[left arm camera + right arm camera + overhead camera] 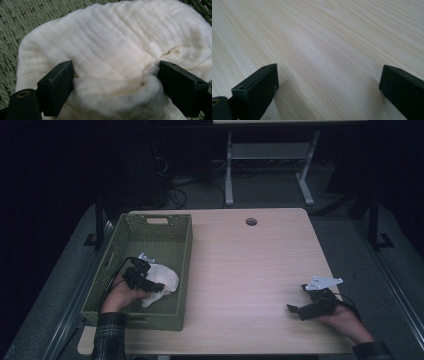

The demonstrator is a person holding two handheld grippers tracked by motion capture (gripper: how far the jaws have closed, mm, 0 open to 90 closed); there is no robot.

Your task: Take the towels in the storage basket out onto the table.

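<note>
The left gripper [115, 82] had its two black jaws spread wide, and a fold of the crumpled white muslin cloth [120, 47] bulged up between them. Each jaw pressed into the fabric at its side, but the gap was broad and the cloth was not pinched tight, so the jaws stood released around it rather than clamped. The cloth lay on the woven floor of the rectangular green wicker basket [15, 22], its ribbed weave running under the fabric on the left.

From above, the left gripper [150, 282] sat down inside the green basket [186, 245], at the near end, with the white cloth [162, 277] bunched just beyond its tips. The person's left hand [120, 296] gripped it from behind, a plaid sleeve [107, 335] trailing toward the bottom edge. The basket rested on the left part of the light wooden table [250, 265], its cut-out handle at the far wall.

Over on the right, the right gripper [328, 87] also stood wide open, jaws parted over bare wood grain with nothing between them. In the high view the right gripper [296, 309] rested low near the table's near right corner, held by the right hand [342, 320], well apart from the basket.
</note>
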